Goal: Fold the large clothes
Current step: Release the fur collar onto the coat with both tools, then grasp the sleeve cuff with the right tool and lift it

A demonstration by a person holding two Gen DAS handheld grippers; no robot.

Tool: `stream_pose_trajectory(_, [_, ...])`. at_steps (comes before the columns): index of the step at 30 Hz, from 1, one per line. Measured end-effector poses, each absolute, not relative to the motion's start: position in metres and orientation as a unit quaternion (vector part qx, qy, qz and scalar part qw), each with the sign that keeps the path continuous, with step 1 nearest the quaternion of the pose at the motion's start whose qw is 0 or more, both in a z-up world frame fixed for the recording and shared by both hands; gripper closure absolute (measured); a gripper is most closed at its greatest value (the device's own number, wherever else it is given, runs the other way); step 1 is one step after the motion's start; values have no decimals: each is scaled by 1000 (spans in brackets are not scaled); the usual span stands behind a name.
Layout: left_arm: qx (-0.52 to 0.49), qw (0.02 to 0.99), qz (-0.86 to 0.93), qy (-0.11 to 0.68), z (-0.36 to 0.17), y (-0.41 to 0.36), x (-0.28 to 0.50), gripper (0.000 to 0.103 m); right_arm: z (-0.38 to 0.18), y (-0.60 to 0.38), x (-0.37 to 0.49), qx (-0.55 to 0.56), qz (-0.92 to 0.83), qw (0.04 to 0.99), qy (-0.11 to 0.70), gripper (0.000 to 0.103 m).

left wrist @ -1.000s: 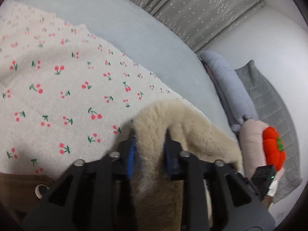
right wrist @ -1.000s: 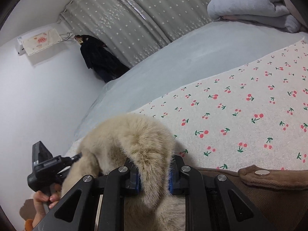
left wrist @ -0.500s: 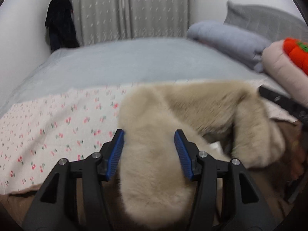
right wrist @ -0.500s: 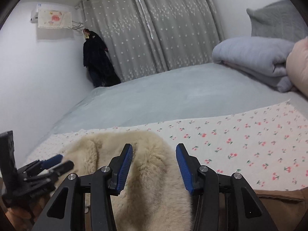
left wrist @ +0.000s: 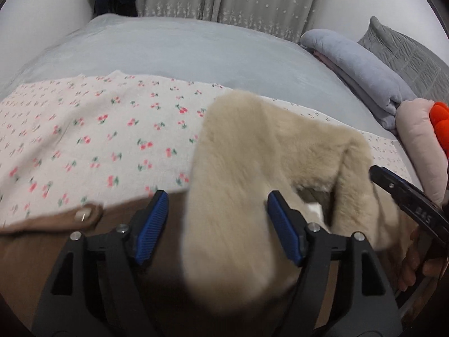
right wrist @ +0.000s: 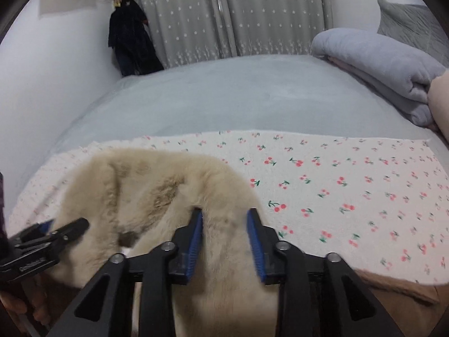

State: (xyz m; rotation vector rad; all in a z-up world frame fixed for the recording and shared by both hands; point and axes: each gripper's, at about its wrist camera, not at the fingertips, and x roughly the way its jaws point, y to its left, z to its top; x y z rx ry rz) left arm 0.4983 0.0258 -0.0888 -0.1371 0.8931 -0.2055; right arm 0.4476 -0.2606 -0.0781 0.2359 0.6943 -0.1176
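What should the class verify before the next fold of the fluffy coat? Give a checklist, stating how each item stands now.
1. Left hand-held gripper open: ok, its jaws stand wide apart around the coat.
2. Right hand-held gripper open: ok, jaws apart with fur between them.
3. Coat released by both: cannot tell, fur touches the right pads.
4. Coat lies on the cherry cloth: ok.
5. Coat flat: not ok, it is bunched and humped.
6. Room on the bed beyond: ok.
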Motion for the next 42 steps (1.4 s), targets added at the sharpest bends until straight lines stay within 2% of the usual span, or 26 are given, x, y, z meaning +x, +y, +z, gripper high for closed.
stream_pose_trajectory(1, [-72, 892, -102, 434, -81, 25, 487, 23, -69, -263, 432, 120, -62, 934, 332, 31])
stream_pose_trajectory(2, [-74, 893, -100, 432, -75, 24, 478, 19, -59, -266, 413, 123, -63, 936, 324, 28])
stream_pose_trajectory(7, [-65, 904, -85, 415, -43, 24, 416, 8, -23, -263, 350, 88, -77, 936, 330, 24])
stream_pose_trajectory(13, [-48, 903, -72, 422, -26, 27, 341, 6, 7, -273, 264, 85, -114, 934, 329, 16])
stream_pose_trajectory(25, [-48, 887, -56, 456, -41, 49, 209, 4, 10, -326, 124, 121, -193, 912, 340, 14])
stream_pose_trajectory(32, [-61, 891, -46, 447, -48, 62, 179, 4, 3, -389, 62, 154, -260, 887, 348, 13])
stream_pose_trajectory(42, [-70, 886, -30, 458, -58, 80, 172, 4, 14, -479, -12, 193, -382, 847, 314, 13])
